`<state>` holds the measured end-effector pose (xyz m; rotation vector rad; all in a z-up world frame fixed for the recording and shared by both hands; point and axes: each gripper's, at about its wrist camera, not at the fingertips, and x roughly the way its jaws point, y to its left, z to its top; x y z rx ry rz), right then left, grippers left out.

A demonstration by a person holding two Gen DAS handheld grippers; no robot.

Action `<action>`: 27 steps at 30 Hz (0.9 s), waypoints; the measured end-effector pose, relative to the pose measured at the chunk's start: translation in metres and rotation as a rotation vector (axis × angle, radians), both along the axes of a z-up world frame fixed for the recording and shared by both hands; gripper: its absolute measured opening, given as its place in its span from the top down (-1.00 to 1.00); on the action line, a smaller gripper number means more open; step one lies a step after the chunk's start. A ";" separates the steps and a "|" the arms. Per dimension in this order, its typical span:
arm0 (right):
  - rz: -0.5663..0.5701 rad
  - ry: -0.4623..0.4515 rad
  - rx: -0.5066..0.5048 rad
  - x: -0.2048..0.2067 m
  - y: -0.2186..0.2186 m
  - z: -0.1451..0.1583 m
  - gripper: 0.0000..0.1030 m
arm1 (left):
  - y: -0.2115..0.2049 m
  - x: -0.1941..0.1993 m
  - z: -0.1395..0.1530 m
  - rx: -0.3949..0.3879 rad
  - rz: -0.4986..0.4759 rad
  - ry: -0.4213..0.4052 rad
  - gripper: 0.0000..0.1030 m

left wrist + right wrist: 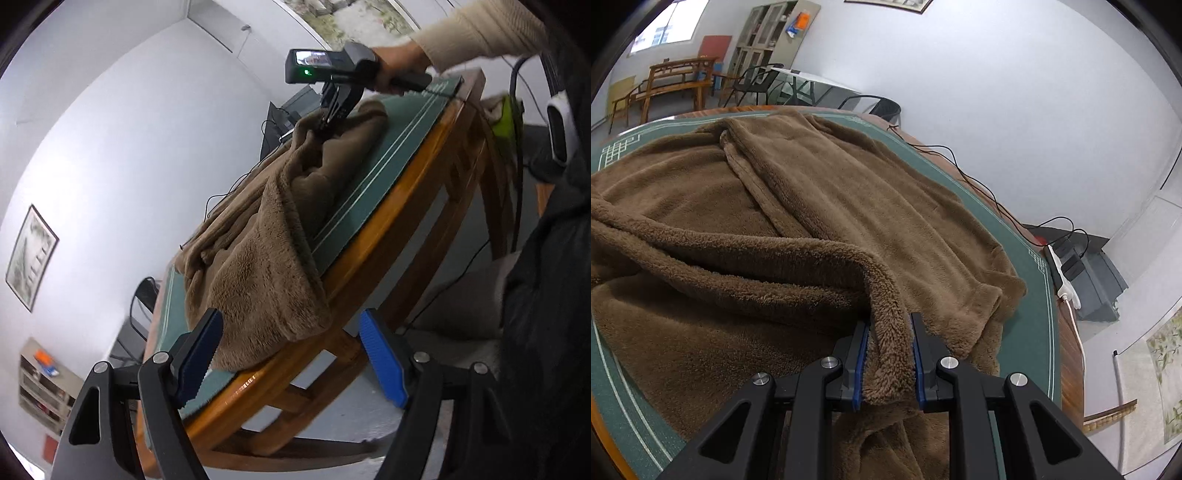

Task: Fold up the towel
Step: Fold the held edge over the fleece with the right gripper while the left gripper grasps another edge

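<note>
A fluffy brown towel (255, 254) lies rumpled on a green mat, one corner hanging over the table's near edge. My left gripper (291, 332) is open, its blue pads either side of that hanging corner, not touching it. At the far end my right gripper (327, 123) pinches a raised edge of the towel. In the right wrist view the towel (820, 206) spreads wide, and a thick fold of its edge sits clamped between the blue pads of the right gripper (888, 332).
The towel rests on a wooden table (373, 236) with a green mat (391, 155). A person's sleeve (480, 29) and dark clothing fill the right side. A black cable (975, 184) and a white power strip (1062, 273) lie by the table's far edge. Chairs (753, 83) stand beyond.
</note>
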<state>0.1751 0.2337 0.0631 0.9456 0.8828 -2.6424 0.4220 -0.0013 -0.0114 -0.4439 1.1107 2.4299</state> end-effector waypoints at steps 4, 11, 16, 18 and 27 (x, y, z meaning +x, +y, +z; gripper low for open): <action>-0.005 -0.005 0.001 -0.002 0.001 -0.005 0.60 | 0.000 -0.013 -0.007 -0.062 -0.020 -0.019 -0.55; -0.006 -0.012 0.002 -0.004 0.004 -0.012 0.59 | 0.008 -0.017 -0.020 -0.192 -0.093 -0.045 -0.30; -0.006 -0.011 -0.007 -0.003 0.008 -0.014 0.59 | 0.003 -0.034 -0.011 -0.179 -0.079 -0.103 0.20; -0.006 -0.008 -0.003 -0.001 0.010 -0.015 0.59 | -0.005 -0.039 0.002 -0.122 -0.079 -0.123 0.28; -0.006 0.002 -0.022 0.003 0.016 -0.021 0.59 | -0.029 -0.060 0.053 0.079 -0.036 -0.147 0.33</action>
